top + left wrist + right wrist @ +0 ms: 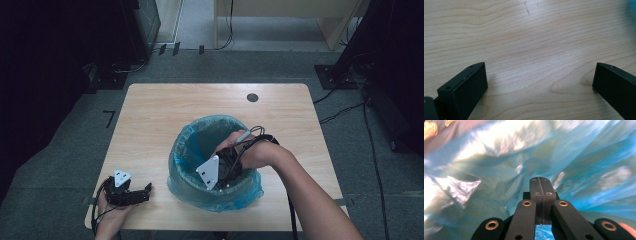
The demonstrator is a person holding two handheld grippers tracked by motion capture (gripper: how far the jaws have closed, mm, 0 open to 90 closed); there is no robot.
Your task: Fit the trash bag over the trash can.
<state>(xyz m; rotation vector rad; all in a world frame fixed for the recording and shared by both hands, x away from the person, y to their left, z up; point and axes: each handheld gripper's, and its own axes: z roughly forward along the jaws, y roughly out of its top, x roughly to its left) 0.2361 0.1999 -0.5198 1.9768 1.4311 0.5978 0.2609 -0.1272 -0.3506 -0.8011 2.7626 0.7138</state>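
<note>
Right tool, jaws pressed together, is reaching down inside the blue bag while left tool is resting wide open on the surface.

A: Right gripper?
B: Black jaws, flat pads; black link arms with brass-ringed pivots; grey three-cornered plate, black cable.

A: Left gripper?
B: Black rectangular jaws with small screw holes; same grey plate, black cable. Forearms bare, no sleeves.

A lab-like recording room; grey carpet, floor cables, dark equipment stands.
</note>
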